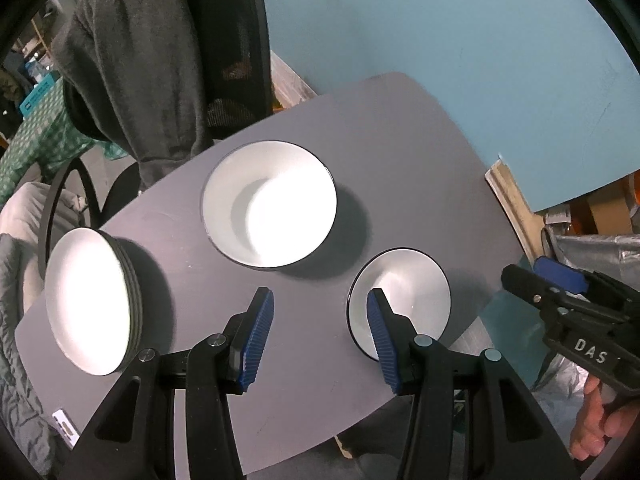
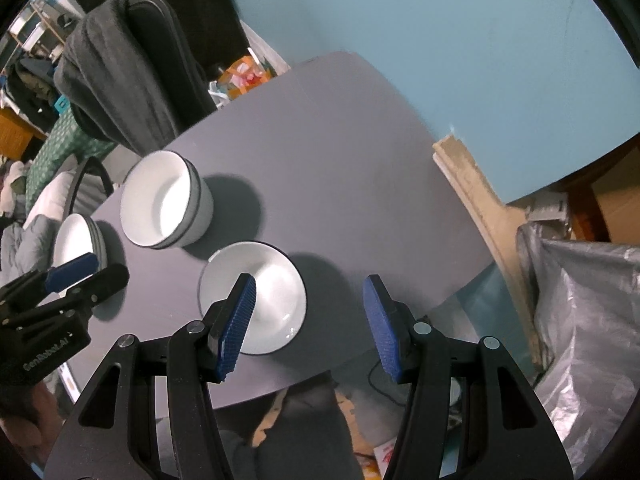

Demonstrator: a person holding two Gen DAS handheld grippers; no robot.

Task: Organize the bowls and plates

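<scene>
Spreading across most of both views, the grey worktop [image 1: 400,152] carries three groups of white, dark-rimmed crockery, with an office chair [image 1: 224,40] draped in a dark fleece [image 1: 132,60] just behind its far edge. The largest group is the stack of plates [image 1: 86,300] at the worktop's left end, several rims showing one above another, so that sorting looks done. Next comes the stack of deep bowls [image 1: 268,204] in the middle; the right wrist view shows at least two nested there, though the exact count is hard to tell from either angle. Smallest is the single small plate [image 2: 256,296], lying alone near the front edge and well apart from both stacks; it seems to be the one piece left to place, probably onto the plates. The left claw [image 1: 320,336] hangs above bare worktop between the plates and the small plate, its blue pads parted with nothing between them. The right claw [image 2: 308,320] is likewise parted and empty, its left pad over the small plate's rim and its right pad beyond the plate, touching nothing. By my judgement the task is most of the way through, with one pickup and one placement outstanding.
</scene>
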